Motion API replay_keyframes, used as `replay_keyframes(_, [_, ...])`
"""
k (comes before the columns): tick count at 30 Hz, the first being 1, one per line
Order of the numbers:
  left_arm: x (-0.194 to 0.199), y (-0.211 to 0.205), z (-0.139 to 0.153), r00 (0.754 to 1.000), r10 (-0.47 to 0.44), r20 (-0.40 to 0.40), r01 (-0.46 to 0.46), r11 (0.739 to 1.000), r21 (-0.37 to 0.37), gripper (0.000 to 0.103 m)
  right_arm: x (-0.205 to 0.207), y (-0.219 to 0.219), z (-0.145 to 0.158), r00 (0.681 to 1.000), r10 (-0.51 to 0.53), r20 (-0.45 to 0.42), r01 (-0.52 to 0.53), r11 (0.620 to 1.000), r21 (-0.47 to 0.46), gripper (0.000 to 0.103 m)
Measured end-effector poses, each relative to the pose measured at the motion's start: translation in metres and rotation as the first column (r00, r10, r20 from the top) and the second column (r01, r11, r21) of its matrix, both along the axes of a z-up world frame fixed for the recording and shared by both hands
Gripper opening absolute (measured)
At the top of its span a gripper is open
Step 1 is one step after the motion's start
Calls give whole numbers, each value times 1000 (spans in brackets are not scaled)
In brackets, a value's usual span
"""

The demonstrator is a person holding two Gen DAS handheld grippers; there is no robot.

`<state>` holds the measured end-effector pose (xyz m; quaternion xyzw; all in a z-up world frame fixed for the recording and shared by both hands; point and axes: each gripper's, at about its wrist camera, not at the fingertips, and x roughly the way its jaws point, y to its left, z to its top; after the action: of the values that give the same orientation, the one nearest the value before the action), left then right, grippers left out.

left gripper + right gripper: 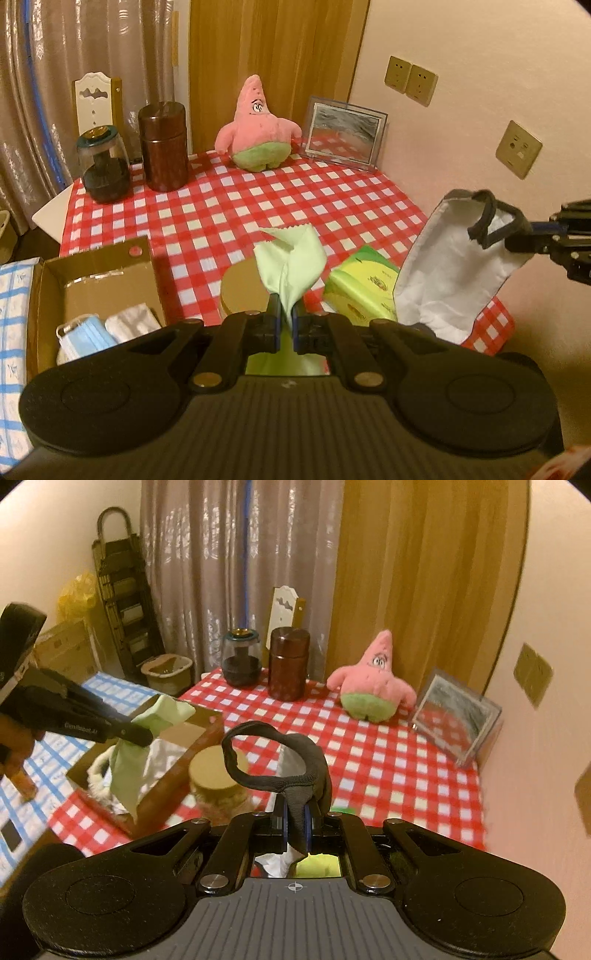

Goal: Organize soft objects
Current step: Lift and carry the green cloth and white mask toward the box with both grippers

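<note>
So, starting at your left: the cardboard box (92,291) sits at the near left corner of the table (236,206), and it already holds a blue face mask (86,338) and a white folded piece (133,323) beside it. Those two look sorted, as far as you can judge from what lies inside.

Your left tool (284,317) is clamped nearly shut on a pale green cloth (291,262), which stands up out of the jaws and hangs free in the air. From the right wrist view that cloth (147,746) hovers over the open box (173,746), so it seems close to its drop, though not yet let go.

Just behind the left tool stands a jar with a tan lid (242,291), and to its right a green tissue pack (360,291) lies on the checked cloth. The pack is soft too and may still need a place; you cannot tell from here.

Further right, your right tool (297,827) is pinched tight on the black strap of a cloth mask (454,266), dark outside with a white lining, which dangles off the table over its right edge.

At the back, the pink star plush (258,129) sits untouched against the curtain, between the brown canister (164,147) and the picture frame (343,134). By my reading you are around midway: two items boxed, two in hand, the plush and perhaps the tissue pack left.
</note>
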<state>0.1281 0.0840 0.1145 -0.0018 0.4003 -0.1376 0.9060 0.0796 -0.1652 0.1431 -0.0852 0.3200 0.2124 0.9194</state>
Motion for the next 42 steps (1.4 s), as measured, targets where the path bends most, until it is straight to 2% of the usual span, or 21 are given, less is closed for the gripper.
replay_keyframes(4, [-23,-1,-5,1000,9,6,-8,1000,-12,5,-20,2,-5,1000,-18,-9,18,999,42,8])
replay_keyframes(13, [-64,6,-12,995,89,33,-87,994,-72,5,-48,20,-12,1000,-18,-19,20,994,106,8])
replay_keyframes(17, [-79,11,-12,991,124,44,-119,987,-103,5,-53,31,-15,999,0,-34,5,991,134,8])
replay_keyframes(23, [-93,15,-16,988,147,41,-142,984,-104,5,-59,50,-21,998,43,-55,-33,986,162,8])
replay_keyframes(34, [-113,34,-28,978,206,32,-202,975,-97,5,-59,87,-26,987,143,-78,-125,972,197,8])
replay_keyframes(42, [-126,77,-34,954,300,15,-298,951,-89,5,-40,130,-21,973,227,-48,-214,959,186,8])
